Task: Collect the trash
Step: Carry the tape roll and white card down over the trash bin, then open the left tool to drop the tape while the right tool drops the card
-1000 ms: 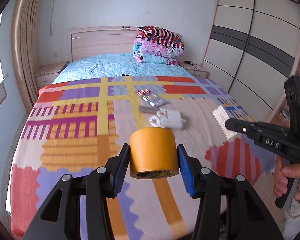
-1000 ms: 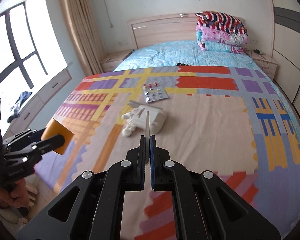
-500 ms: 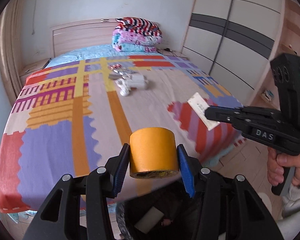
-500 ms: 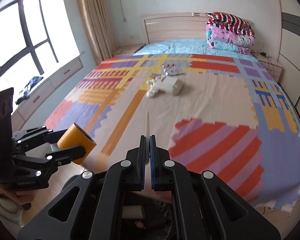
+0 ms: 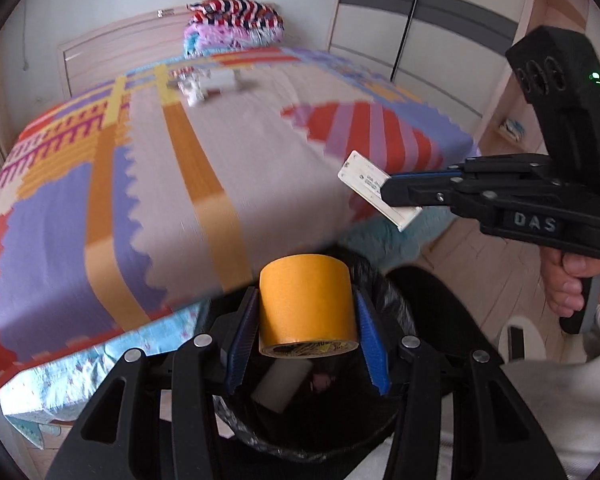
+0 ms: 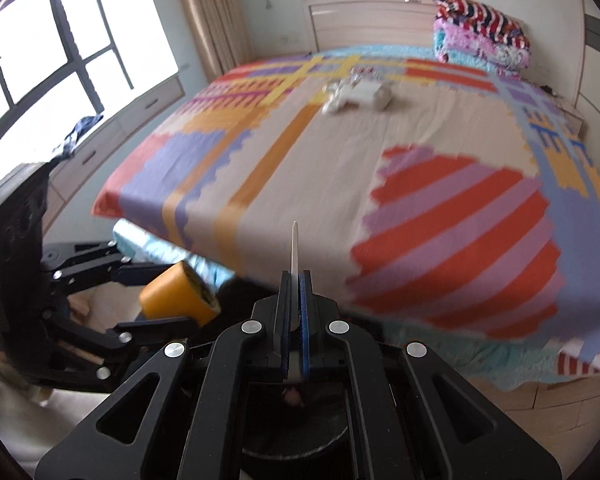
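The left claw (image 5: 308, 320) grips a roll of orange tape (image 5: 307, 304) just above the black-lined trash bin (image 5: 380, 420); the right claw (image 6: 296, 312) pinches a thin white card (image 5: 376, 190) nearby. This looks like the drop-off step: next, opening over the bin.

A bed (image 5: 148, 184) carries a patchwork quilt (image 6: 380, 184). On the quilt, toward the headboard, lie a blurred white bundle (image 6: 358, 94) and folded blankets (image 6: 482, 32), stacked at the far end.

Bright daylight via window (image 6: 60, 52); bed (image 6: 340, 184) motion-blurred, fisheye edges.
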The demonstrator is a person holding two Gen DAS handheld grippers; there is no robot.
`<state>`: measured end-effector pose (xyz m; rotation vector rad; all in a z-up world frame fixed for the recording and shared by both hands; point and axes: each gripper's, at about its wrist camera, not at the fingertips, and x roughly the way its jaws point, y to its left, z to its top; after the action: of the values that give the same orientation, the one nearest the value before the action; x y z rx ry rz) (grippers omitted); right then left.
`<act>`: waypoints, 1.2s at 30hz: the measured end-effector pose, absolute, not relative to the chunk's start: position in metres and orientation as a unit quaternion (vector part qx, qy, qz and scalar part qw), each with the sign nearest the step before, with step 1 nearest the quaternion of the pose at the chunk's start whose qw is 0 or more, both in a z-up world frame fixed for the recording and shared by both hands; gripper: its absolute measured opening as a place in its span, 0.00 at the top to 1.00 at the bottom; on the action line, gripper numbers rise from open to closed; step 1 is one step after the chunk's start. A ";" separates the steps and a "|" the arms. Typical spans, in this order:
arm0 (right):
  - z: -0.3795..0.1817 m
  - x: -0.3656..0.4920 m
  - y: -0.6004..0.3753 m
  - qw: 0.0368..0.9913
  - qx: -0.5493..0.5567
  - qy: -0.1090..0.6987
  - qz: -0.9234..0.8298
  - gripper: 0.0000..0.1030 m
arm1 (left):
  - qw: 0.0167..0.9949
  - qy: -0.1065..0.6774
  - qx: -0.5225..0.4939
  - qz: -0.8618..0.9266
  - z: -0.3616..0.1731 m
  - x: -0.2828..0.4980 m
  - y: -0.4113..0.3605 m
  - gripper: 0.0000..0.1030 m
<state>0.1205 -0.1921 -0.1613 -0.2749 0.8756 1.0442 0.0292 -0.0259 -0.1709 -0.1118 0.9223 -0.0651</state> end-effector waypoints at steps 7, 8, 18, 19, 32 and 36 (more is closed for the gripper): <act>-0.206 0.110 -0.194 0.740 -0.131 0.455 0.478 0.96 | 0.874 0.482 -0.057 -0.035 -0.204 0.029 -0.031 0.55; -0.209 0.109 -0.194 0.737 -0.133 0.459 0.478 0.96 | 0.870 0.489 -0.052 -0.034 -0.210 0.030 -0.032 0.55; -0.260 0.104 -0.185 0.703 -0.140 0.514 0.471 0.95 | 0.835 0.548 -0.041 -0.031 -0.260 0.034 -0.034 0.55; -0.265 0.103 -0.185 0.700 -0.141 0.519 0.469 0.95 | 0.833 0.551 -0.040 -0.031 -0.264 0.035 -0.034 0.55; -0.294 0.099 -0.180 0.680 -0.137 0.555 0.460 0.96 | 0.801 0.598 -0.028 -0.029 -0.302 0.049 -0.042 0.55; -0.297 0.101 -0.178 0.675 -0.135 0.560 0.460 0.95 | 0.796 0.604 -0.028 -0.025 -0.305 0.053 -0.042 0.54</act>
<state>0.1008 -0.1782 -0.2967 -0.3028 1.2604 1.0354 0.0530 -0.0424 -0.3049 -0.0608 1.2975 -0.0543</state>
